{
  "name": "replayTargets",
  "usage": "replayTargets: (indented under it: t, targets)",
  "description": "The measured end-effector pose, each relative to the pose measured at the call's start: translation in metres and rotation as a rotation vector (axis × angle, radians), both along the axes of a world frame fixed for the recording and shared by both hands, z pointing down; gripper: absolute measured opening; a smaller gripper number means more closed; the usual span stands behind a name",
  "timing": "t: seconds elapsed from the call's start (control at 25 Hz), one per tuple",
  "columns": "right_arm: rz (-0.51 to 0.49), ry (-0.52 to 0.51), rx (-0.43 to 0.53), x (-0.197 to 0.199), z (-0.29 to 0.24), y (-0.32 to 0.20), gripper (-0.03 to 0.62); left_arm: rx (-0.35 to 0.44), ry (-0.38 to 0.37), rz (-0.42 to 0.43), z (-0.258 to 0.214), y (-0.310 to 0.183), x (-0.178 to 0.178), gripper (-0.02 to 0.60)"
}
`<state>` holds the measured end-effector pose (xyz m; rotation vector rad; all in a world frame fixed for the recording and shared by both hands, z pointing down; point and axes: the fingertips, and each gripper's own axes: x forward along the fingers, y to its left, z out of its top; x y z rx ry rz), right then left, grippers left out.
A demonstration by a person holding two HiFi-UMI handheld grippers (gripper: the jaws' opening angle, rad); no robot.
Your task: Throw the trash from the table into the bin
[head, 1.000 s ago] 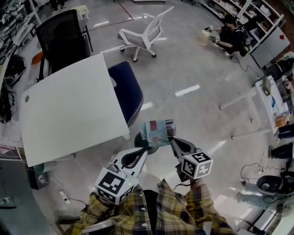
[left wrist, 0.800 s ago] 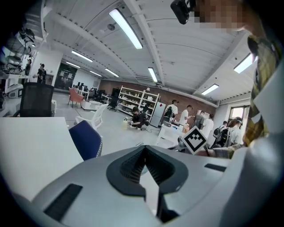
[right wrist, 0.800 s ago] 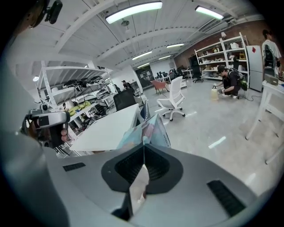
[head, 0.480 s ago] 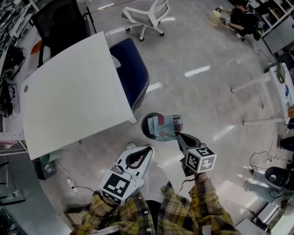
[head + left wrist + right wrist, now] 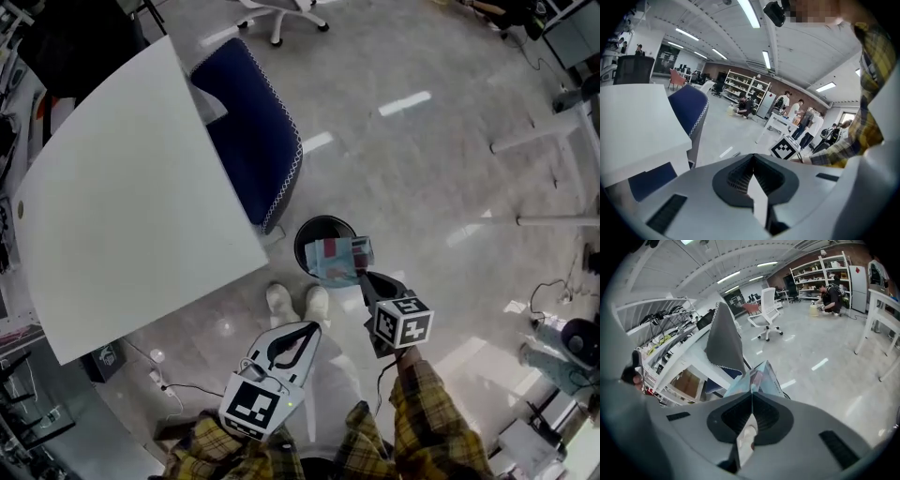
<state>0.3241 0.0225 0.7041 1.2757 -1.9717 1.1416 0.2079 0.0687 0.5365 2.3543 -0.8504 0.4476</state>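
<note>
A light-blue printed wrapper (image 5: 337, 258) hangs over the round black bin (image 5: 317, 238) on the floor, pinched in my right gripper (image 5: 365, 278), which is shut on its near edge. In the right gripper view the wrapper (image 5: 757, 378) sticks up past the closed jaws. My left gripper (image 5: 306, 327) hangs lower left of the bin, near the person's white shoes (image 5: 298, 302), shut with nothing in it. The left gripper view shows its jaws pressed together, with the right gripper's marker cube (image 5: 786, 148) beyond.
The white table (image 5: 122, 206) fills the left, with a dark blue chair (image 5: 251, 141) tucked at its right edge beside the bin. Table legs (image 5: 544, 141) stand at far right. Cables (image 5: 178, 386) lie on the floor at lower left. Several people stand in the background in the left gripper view.
Both grippers have dropped toward the floor. The wrapper, held throughout, now sits over the bin's right rim instead of in front of the chair. The view has tilted further down, showing the shoes.
</note>
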Motion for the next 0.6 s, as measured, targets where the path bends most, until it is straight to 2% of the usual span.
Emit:
replayTargets:
  t: [0.24,0.4,0.6]
  targets:
    - [0.042,-0.001,-0.020,-0.005,0.087,-0.016,0.000,-0.102,0.006,-0.039,0.089,-0.021,-0.004,0.008]
    - [0.040,0.021,-0.022,-0.002,0.137,-0.024,0.000,-0.140,0.004,-0.022,0.138,-0.022,0.002,0.008]
    - [0.005,0.051,-0.054,0.003,0.199,-0.014,0.000,-0.150,0.005,-0.032,0.193,-0.020,0.008,0.008]
